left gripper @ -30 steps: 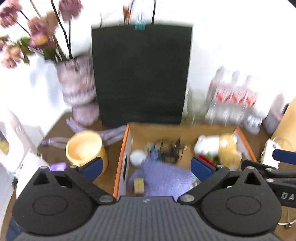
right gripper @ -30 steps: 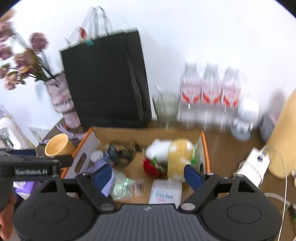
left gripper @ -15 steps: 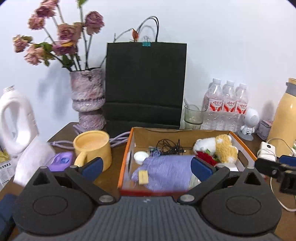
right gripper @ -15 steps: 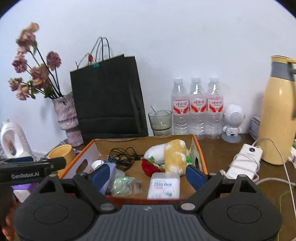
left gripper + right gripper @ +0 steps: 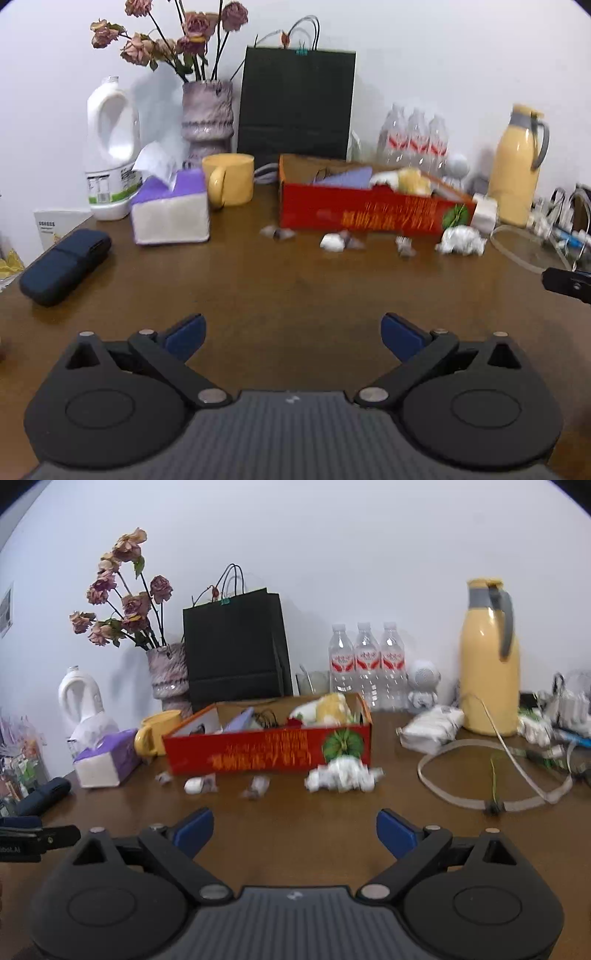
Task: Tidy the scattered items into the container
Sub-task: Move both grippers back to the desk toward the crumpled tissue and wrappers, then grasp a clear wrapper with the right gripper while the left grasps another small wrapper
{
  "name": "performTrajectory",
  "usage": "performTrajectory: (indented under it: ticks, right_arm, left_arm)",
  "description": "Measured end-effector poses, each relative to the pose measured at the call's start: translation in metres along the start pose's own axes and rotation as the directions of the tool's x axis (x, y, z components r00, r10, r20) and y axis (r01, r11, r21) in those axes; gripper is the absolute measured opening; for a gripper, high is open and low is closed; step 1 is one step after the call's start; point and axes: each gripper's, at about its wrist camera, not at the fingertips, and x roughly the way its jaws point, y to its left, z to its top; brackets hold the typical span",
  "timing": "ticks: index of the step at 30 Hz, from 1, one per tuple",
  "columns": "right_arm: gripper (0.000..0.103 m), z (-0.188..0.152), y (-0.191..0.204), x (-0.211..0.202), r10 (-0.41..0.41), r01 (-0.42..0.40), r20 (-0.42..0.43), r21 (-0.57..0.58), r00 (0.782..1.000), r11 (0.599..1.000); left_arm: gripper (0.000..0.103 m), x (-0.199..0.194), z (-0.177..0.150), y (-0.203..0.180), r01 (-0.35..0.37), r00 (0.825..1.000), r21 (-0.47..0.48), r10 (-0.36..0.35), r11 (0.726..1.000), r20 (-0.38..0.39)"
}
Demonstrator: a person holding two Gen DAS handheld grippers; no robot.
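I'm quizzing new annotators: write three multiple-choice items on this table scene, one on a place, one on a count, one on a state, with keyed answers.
1. Where does the crumpled white paper lie?
A. inside the red box
B. on the table in front of the red box
C. on top of the tissue pack

2. How many water bottles stand against the wall?
A. two
B. three
C. five

3. How does the right gripper stand?
A. jaws apart, nothing between them
B. shut on a wrapper
C. shut on the yellow mug

Answers:
1 B, it rests on the wood just before the red box.
2 B, three caps show side by side.
3 A, the blue pads stand wide and are opening over bare table.
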Motion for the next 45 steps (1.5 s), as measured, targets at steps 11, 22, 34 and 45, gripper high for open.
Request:
performTrajectory:
  ticks: [11, 22, 34, 45]
  right_arm:
    - [0.084, 0.012, 0.012, 0.042, 0.04, -0.043, -0.116, -0.022, 0.992, 0.999]
    - [0.064, 0.044, 0.049, 0.155, 0.106, -0.133, -0.237, -0.103, 0.966, 0.986]
    - [0.049, 0.046, 0.049, 0.213, 0.096, -0.116, -0.29, -0.055, 0.952, 0.992]
    - [0.039, 0.04, 0.048, 0.214, 0.071, -0.095, -0.263, -0.078, 0.962, 0.992]
  left_arm:
    - [0.1, 0.056, 0.032, 0.002, -0.016, 1.0, 0.054, 0.017, 0.998, -0.007]
    - [0.068, 0.177, 0.087, 0.014, -0.024, 0.994, -0.027, 0.021, 0.999, -0.106]
    - [0.055, 0.214, 0.095, 0.021, -0.008, 0.988, -0.083, -0.005, 0.997, -0.152]
    - [0.051, 0.219, 0.093, 0.016, -0.004, 0.994, -0.073, -0.004, 0.997, -0.105]
